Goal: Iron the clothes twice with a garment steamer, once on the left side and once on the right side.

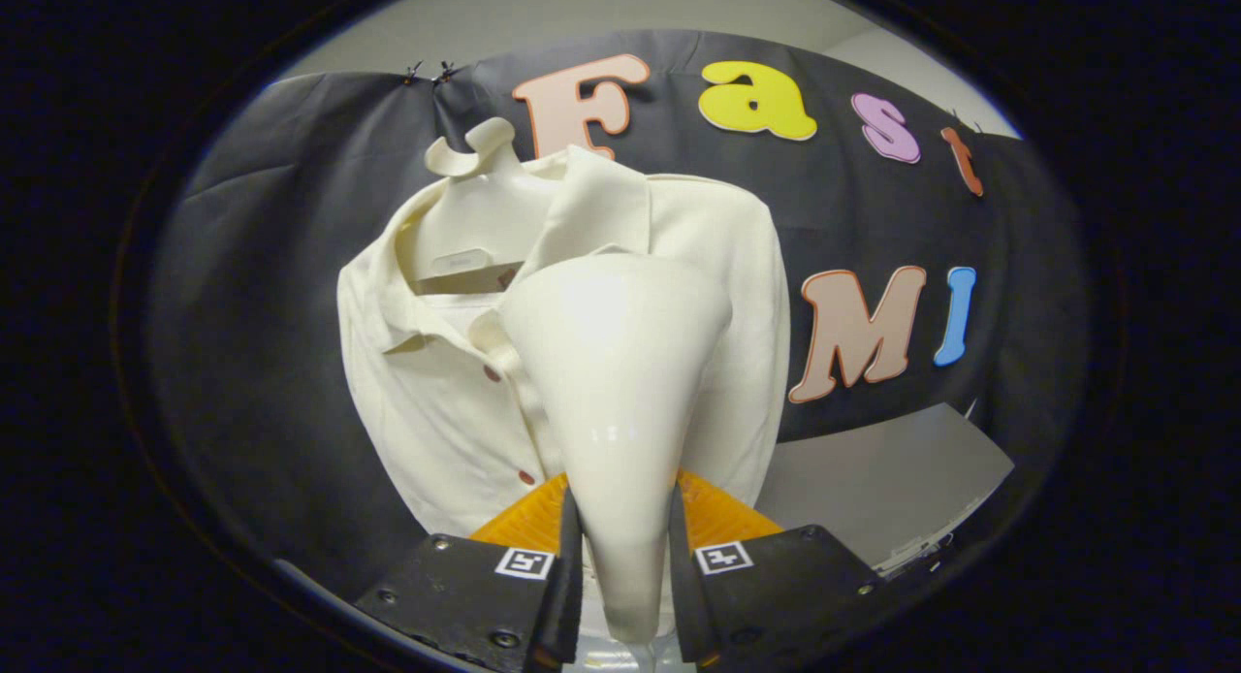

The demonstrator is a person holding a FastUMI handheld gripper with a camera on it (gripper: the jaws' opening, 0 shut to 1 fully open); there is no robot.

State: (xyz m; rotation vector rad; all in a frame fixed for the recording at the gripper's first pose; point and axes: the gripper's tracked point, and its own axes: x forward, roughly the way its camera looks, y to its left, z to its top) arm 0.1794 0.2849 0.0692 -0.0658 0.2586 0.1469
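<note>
A cream garment steamer stands up between my two fingers, its narrow handle pinched by both and its wide head flaring upward. My gripper is shut on that handle. Right beyond the steamer hangs a cream button-up shirt on a white hanger, against the black cloth wall. The steamer head sits in front of the shirt's upper chest, on the side of the placket away from the hanger hook, and hides much of that half. Whether the head touches the fabric I cannot tell. Small red buttons run down the placket.
An orange part of the gripper shows behind the fingers. A grey surface lies low, beyond the shirt, on the side opposite the buttons. The black cloth wall backs the whole scene.
</note>
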